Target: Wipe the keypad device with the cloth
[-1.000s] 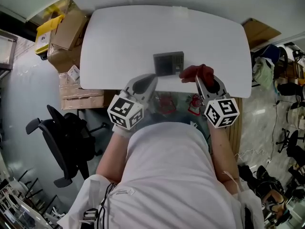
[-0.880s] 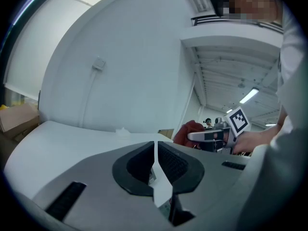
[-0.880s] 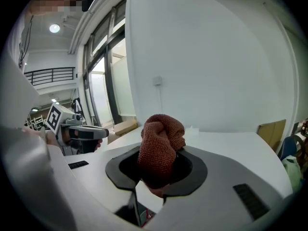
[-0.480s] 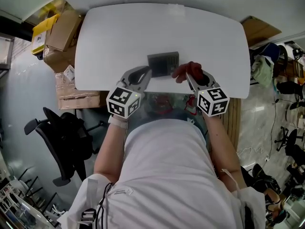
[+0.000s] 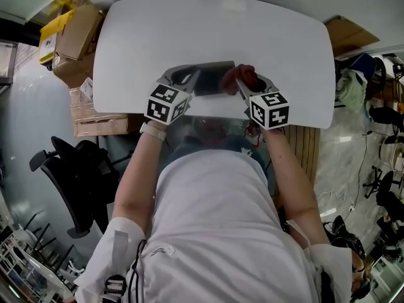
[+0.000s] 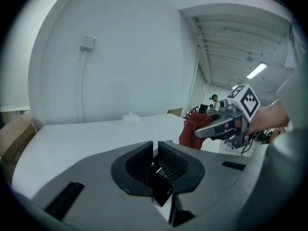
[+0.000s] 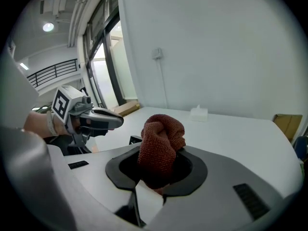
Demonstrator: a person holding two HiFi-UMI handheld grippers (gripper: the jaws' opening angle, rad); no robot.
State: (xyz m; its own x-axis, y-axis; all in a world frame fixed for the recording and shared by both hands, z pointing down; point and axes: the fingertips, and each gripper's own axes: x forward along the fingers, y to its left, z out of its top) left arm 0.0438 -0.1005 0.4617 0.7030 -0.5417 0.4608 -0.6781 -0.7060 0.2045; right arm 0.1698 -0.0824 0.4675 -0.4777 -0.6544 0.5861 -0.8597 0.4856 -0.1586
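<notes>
A flat dark keypad device hangs over the near part of the white table, between my two grippers. My left gripper is shut on its left edge; in the left gripper view the dark plate sits pinched between the jaws. My right gripper is shut on a bunched red-brown cloth, which bulges out of the jaws right beside the device's right end. One corner of the device shows left of the cloth. Whether the device touches the table I cannot tell.
A small white box lies further back on the table. Cardboard boxes are stacked off the table's left end, and a black office chair stands at the person's left. Bags and clutter fill the floor at right.
Both grippers have moved forward and down over the table, drawing closer together. The device went along with the left gripper and the cloth with the right.
</notes>
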